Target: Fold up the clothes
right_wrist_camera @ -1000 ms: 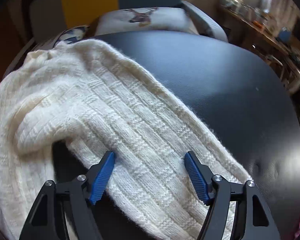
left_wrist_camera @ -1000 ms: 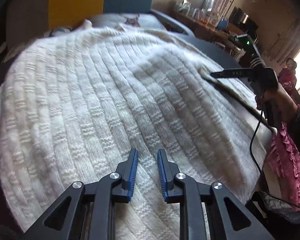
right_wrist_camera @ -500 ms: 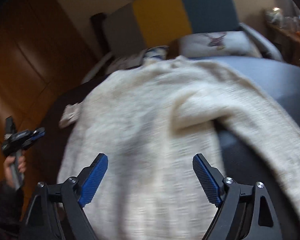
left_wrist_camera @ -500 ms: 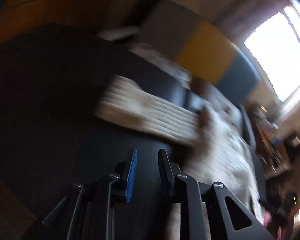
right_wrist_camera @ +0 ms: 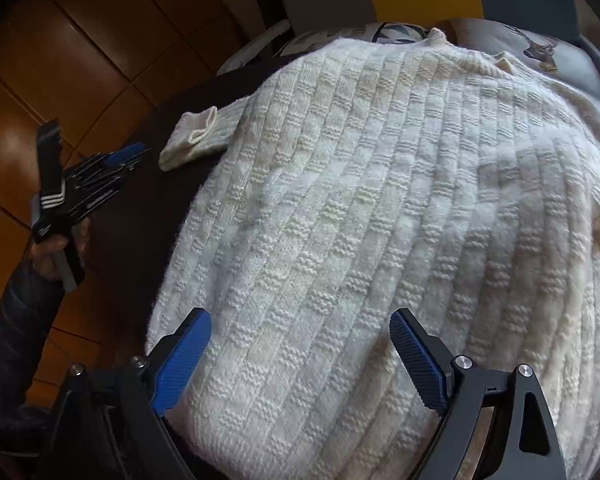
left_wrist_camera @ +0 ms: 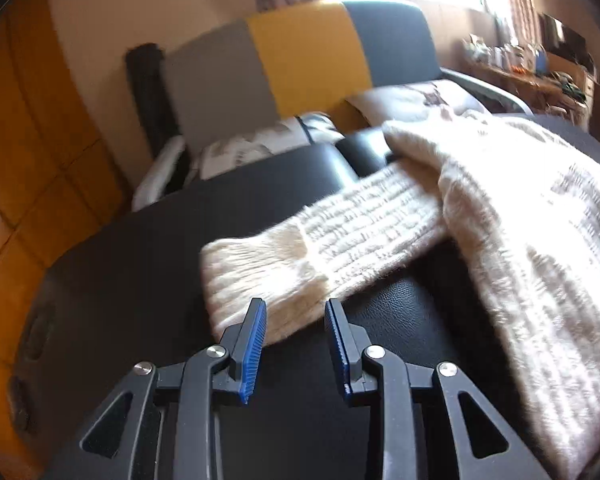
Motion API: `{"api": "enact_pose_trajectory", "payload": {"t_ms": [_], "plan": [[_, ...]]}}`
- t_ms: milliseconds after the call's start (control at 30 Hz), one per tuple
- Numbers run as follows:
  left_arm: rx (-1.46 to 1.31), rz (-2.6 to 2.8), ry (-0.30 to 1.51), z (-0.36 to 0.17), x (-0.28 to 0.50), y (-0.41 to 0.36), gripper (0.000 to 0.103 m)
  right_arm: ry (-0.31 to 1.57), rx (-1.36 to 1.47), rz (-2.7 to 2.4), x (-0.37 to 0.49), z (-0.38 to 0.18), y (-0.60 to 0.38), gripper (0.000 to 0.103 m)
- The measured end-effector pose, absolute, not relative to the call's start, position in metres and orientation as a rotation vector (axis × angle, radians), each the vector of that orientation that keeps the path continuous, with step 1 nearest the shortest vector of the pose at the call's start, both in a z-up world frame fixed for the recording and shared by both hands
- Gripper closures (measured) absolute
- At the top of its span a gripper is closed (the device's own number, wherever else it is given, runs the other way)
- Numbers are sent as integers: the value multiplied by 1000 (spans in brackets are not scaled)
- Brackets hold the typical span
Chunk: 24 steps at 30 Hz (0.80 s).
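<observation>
My left hand (right_wrist_camera: 56,248), in a dark sleeve (right_wrist_camera: 16,320), holds the left gripper (left_wrist_camera: 296,316) out over the black table (left_wrist_camera: 140,280), near its left edge, with the wood floor (right_wrist_camera: 40,60) beyond. Its jaws are opening, part-way apart, and they grip nothing: the cuff (left_wrist_camera: 260,280) of the sweater's (right_wrist_camera: 380,220) sleeve lies on the table just ahead of the blue pads (left_wrist_camera: 254,344), its near edge showing between the tips, but I cannot tell whether a pad brushes it. That sleeve runs from the cuff up and right to the cream knit body, which is spread flat over most of the table, collar toward the sofa (left_wrist_camera: 308,48) and its two cushions (right_wrist_camera: 540,52). My right gripper (right_wrist_camera: 300,340) hangs over the body of the sweater near its hem, jaws opening and already wide; the knit shows in the gap between the pads (right_wrist_camera: 416,360), yet neither presses on it, so this one holds nothing either. At the right the other sleeve is folded in across the body.
</observation>
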<state>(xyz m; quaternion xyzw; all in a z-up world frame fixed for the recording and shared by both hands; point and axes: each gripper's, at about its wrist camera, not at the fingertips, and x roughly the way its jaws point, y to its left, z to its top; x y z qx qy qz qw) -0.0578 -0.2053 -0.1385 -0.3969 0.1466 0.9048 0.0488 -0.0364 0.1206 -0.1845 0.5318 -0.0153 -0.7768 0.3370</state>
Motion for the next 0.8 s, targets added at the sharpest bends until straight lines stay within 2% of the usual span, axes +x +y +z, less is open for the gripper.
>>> {"api": "enact_pose_trajectory", "payload": {"t_ms": [133,300,367,433,467,600,800], "plan": [[-1273,2700,428,-160,-86,-219,73,-10,1427,-2027,-42,-192,114,10],[-1328,2670,451,-173,-89,-230,73,43,1451,-2028,-45,-200,103,0],[-1346,2681,381,-172,-91,-239,73,145,1460,-2038,-41,-202,95,0],[-1370,2717,226,-170,-94,-254,83,268,1462,-2052,-35,-206,86,0],[-1382,2736,136,-169,-95,-262,97,321,1462,-2060,-32,-207,82,0],[-1443,2871,-242,-170,-90,-315,98,387,1477,-2084,-29,-210,78,0],[-1480,3007,-502,-174,-49,-375,98,397,1475,-2092,-28,-211,74,0]]}}
